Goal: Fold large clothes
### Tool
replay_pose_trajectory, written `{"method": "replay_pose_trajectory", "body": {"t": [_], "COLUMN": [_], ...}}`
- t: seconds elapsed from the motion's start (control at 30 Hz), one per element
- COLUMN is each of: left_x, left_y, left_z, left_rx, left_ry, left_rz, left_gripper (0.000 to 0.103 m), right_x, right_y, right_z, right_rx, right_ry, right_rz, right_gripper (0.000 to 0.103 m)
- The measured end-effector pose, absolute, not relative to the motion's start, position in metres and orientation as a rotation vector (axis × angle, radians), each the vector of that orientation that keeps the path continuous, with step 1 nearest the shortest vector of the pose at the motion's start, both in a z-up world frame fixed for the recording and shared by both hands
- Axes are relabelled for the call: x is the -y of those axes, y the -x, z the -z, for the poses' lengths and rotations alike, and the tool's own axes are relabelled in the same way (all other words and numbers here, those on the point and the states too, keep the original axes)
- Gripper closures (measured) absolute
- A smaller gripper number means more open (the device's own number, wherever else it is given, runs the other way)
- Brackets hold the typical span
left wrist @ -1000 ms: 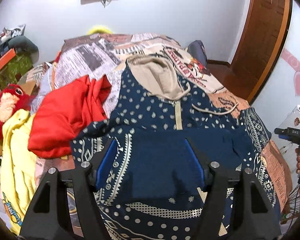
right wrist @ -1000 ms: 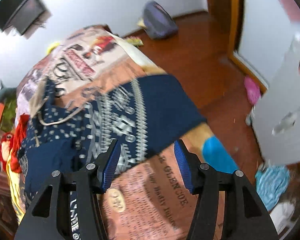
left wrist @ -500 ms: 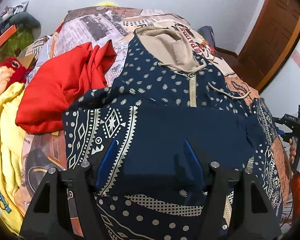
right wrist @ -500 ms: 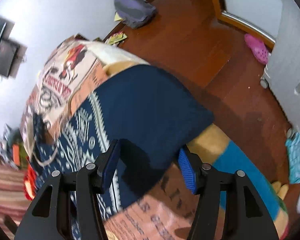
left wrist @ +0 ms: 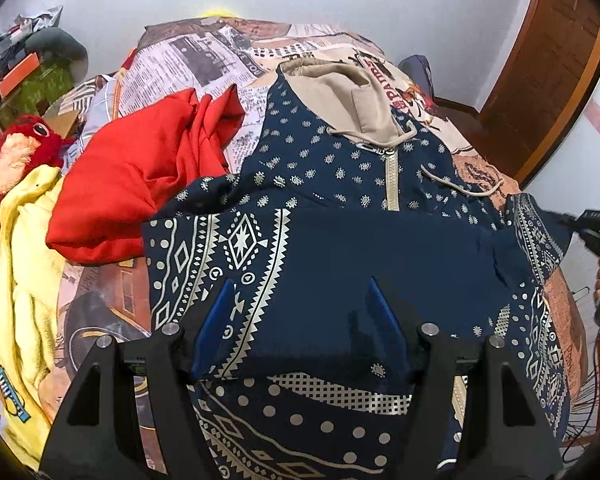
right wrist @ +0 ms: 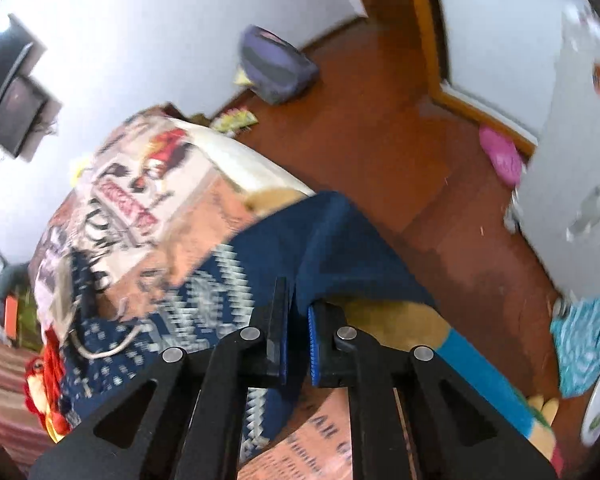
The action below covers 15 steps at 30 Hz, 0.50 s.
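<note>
The right gripper [right wrist: 297, 334], low in the frame's centre, is pressed together on the cuff of the hoodie's [left wrist: 340, 208] dark sleeve [right wrist: 352, 248], which hangs off the bed [right wrist: 148, 184] edge. The left gripper [left wrist: 300, 316] is spread, its fingers [left wrist: 216, 320] over the navy front at bottom centre. The hoodie lies face up mid-frame, a red garment [left wrist: 140, 184] touching its left side. The thin pinch may slip, dropping the sleeve to the floor [right wrist: 380, 120]; the red garment could get caught in the fold.
</note>
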<state>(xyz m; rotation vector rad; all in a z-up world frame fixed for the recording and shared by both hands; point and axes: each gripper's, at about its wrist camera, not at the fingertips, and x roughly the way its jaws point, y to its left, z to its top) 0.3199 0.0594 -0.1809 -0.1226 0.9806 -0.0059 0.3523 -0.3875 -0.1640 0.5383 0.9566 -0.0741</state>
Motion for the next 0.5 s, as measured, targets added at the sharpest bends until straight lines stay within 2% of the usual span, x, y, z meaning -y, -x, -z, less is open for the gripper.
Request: {"method": "replay_pose_trajectory", "body": {"t": [0.3,0.5], "left_x": [-0.061,-0.066], "left_y": [-0.305,-0.297], "left_z": [0.168,0.160], "left_rx": [-0.945,-0.924], "left_ry": [0.101,0.129], "left_rz": [0.010,0.024], "left_gripper": [0.036,0.036], "right_x": [0.320,0.254], "right_y": [-0.327,-0.316], "right_z": [0.056,0.048], "right_rx": [-0.751,-0.765], "right_ry": [-0.386,-0.305], "right_rz": [-0.163,-0.330], "right_gripper": [0.097,0.097]}}
